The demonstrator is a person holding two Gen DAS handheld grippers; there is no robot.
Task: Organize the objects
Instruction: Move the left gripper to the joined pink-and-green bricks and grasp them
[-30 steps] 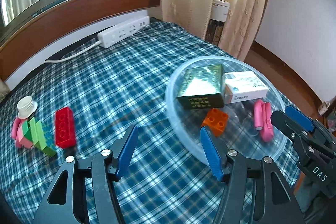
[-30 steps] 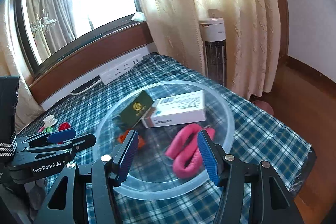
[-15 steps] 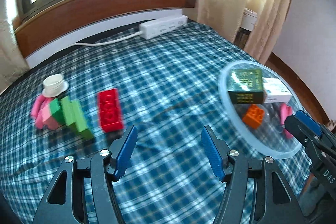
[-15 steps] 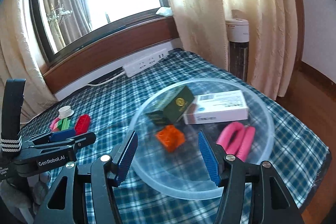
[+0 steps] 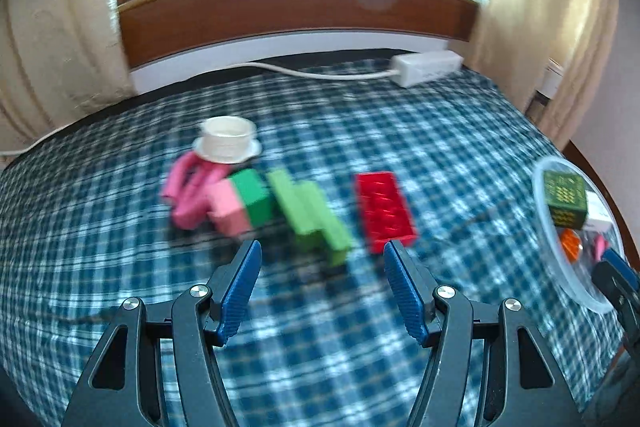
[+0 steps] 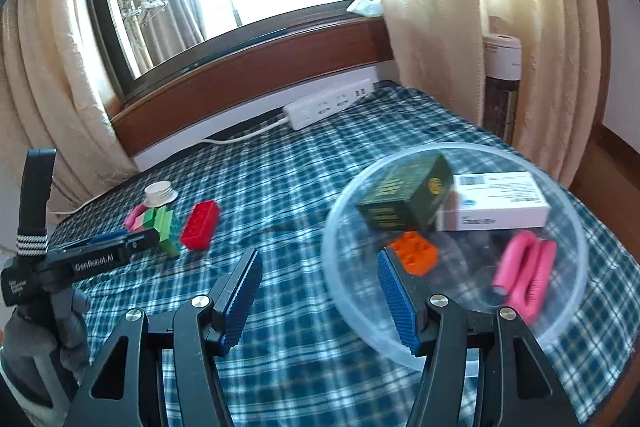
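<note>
Left gripper swung from clear bowl toward green bricks, both grippers half-open, empty.

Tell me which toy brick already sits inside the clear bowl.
The orange brick: it lies in the clear bowl beside the boxes, while the red brick and green bricks are out on the checked cloth.

I see a woven blue-and-white checked cloth covering the table, matt and slightly creased. The round clear plastic bowl looks smooth and glossy. The red plastic building brick has a shiny moulded surface. My grippers' blue finger pads are finely ribbed; their black frames look matt.
</note>
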